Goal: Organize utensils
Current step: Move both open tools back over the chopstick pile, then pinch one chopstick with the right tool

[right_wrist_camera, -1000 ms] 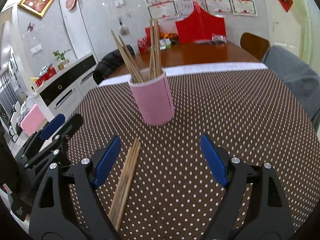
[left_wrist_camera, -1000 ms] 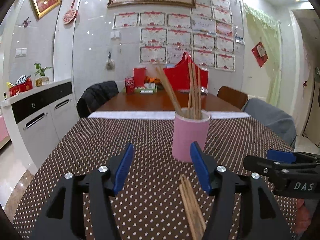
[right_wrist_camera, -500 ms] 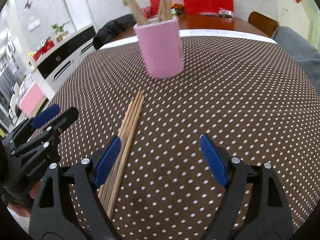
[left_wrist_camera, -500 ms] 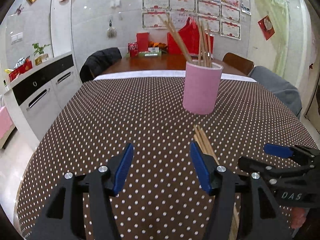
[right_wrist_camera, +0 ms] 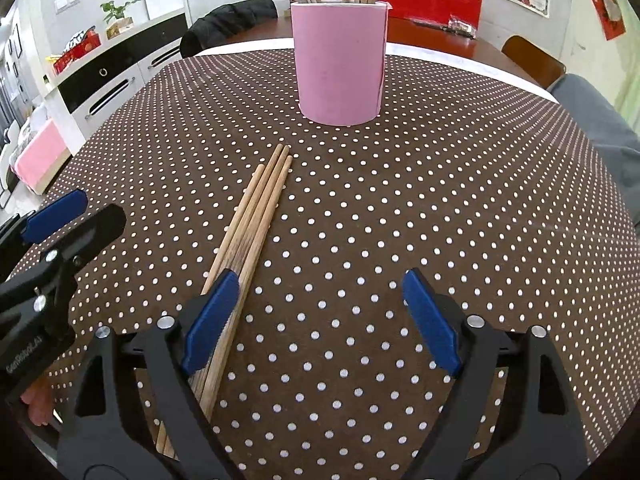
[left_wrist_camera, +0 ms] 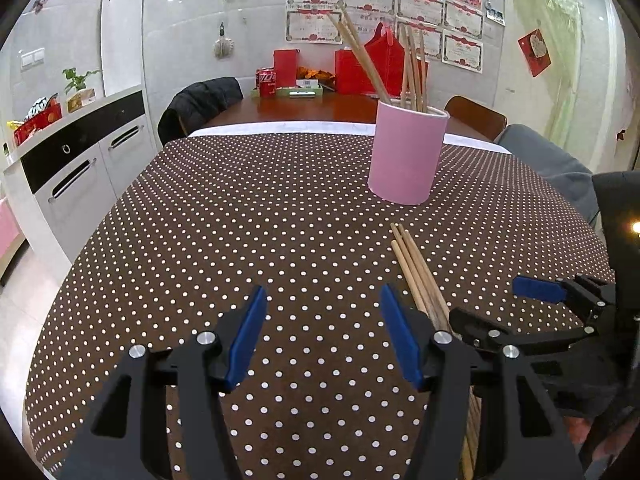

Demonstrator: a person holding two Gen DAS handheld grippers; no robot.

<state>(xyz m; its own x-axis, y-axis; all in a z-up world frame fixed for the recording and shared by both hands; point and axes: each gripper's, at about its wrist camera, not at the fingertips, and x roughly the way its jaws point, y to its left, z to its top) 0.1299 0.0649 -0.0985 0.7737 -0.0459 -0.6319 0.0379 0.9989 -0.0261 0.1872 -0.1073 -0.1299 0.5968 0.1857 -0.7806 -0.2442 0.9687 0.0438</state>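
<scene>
- Left wrist view: left gripper (left_wrist_camera: 322,334) spread wide, nothing between its blue pads (left_wrist_camera: 246,336), hanging over the dotted brown tablecloth (left_wrist_camera: 240,220).
- Loose chopsticks (left_wrist_camera: 416,276) lie flat in a bundle on the cloth, just right of the left gripper's right finger, tips toward the pink holder (left_wrist_camera: 406,152).
- Pink holder stands upright beyond the bundle, apart from it, with more chopsticks (left_wrist_camera: 412,64) leaning inside.
- Right gripper (left_wrist_camera: 536,312) enters at the right edge, near the bundle's near end; bare cloth to the left up to the table's left edge.
- White strip (left_wrist_camera: 280,128) marks the cloth's far edge, bare wood tabletop behind it.
- Right wrist view: right gripper (right_wrist_camera: 320,322) wide open, gripping nothing; its left finger overlaps the bundle of chopsticks (right_wrist_camera: 252,220) from this angle, contact can't be told.
- Holder (right_wrist_camera: 340,60) straight ahead, short gap of cloth between it and the chopstick tips.
- Open cloth (right_wrist_camera: 460,180) right of bundle up to the table's right edge.
- Left gripper (right_wrist_camera: 60,220) at left edge, apart from the bundle.
</scene>
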